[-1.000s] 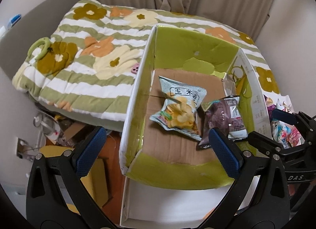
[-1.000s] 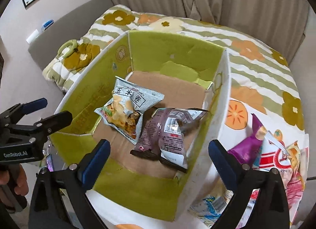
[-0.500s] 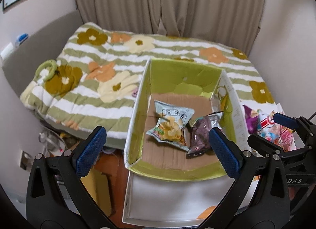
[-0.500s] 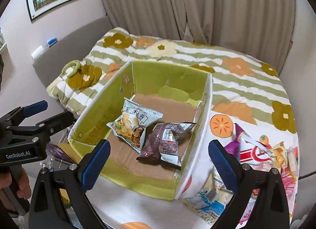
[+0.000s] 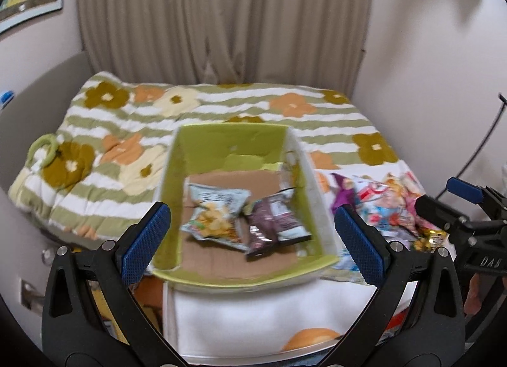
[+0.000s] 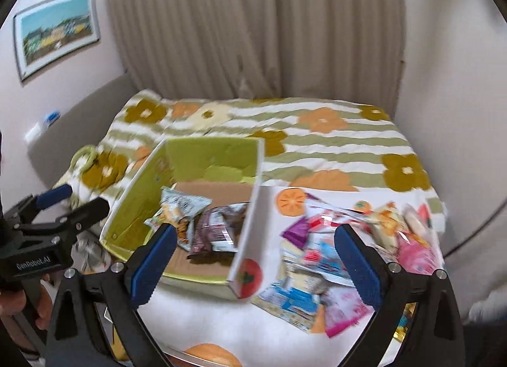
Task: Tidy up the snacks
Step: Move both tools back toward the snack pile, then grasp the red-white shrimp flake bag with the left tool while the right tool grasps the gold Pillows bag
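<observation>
Left tongs [image 5: 253, 237], right tongs [image 6: 255, 264]: wide apart, empty.

Soft, even indoor light; motion blur throughout, strong fisheye bending at edges.

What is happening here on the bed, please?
A person is sorting snacks into a green cardboard box on the bed. Two packets already lie inside it: a pale corn-snack bag and a dark brown packet. A pile of loose snack packets waits on the cover to the box's right. The left gripper and the right gripper are both open and hold nothing, raised above the box and pile.
</observation>
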Demonstrator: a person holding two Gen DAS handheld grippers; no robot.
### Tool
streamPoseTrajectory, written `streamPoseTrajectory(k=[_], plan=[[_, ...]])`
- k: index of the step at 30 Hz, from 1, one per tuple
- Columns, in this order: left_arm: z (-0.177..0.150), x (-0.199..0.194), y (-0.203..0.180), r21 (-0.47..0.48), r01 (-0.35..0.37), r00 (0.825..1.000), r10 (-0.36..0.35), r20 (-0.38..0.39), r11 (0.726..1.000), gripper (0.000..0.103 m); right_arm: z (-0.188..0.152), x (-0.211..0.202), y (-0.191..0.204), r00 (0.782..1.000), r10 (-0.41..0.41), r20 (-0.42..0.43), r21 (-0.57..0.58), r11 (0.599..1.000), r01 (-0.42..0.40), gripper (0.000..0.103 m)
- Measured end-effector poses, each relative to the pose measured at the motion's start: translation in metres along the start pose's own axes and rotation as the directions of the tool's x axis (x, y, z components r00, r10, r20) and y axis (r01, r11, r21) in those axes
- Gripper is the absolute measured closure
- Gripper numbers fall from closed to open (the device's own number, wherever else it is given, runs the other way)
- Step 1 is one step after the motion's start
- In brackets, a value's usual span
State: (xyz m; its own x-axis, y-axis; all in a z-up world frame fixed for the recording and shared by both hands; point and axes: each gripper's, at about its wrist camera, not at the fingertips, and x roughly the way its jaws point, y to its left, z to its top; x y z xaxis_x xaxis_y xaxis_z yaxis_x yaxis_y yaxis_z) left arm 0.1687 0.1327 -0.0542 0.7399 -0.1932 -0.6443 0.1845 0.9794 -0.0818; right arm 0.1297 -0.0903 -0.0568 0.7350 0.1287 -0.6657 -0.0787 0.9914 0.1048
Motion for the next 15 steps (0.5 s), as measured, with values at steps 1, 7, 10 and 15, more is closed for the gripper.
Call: streamPoseTrajectory(k=[1,7,10,15], plan=[[0.000,-0.001,-0.008,0.010,0.010,1.000,-0.010,0.004,1.000,0.000,-0.002,-0.007,-0.010,1.000,-0.018,0.014,0.018,1.000,0.018,0.004],[0.000,0.001,-0.063,0.038,0.047,0.999,-0.048,0.013,0.998,0.000,-0.018,-0.046,-0.065,0.991,-0.116,0.072,0.088,0.990,0.110,0.004],[0.001,0.005,-0.092,0.023,0.061,0.998,-0.061,-0.003,0.998,0.000,-0.026,-0.059,-0.092,0.986,-0.153,0.072,0.090,0.985,0.146,0.004],[0.002,0.020,-0.141,0.035,0.064,0.998,-0.063,-0.032,0.997,0.000,-0.042,-0.071,-0.133,0.984,-0.172,0.045,0.120,0.979,0.165,0.004]])
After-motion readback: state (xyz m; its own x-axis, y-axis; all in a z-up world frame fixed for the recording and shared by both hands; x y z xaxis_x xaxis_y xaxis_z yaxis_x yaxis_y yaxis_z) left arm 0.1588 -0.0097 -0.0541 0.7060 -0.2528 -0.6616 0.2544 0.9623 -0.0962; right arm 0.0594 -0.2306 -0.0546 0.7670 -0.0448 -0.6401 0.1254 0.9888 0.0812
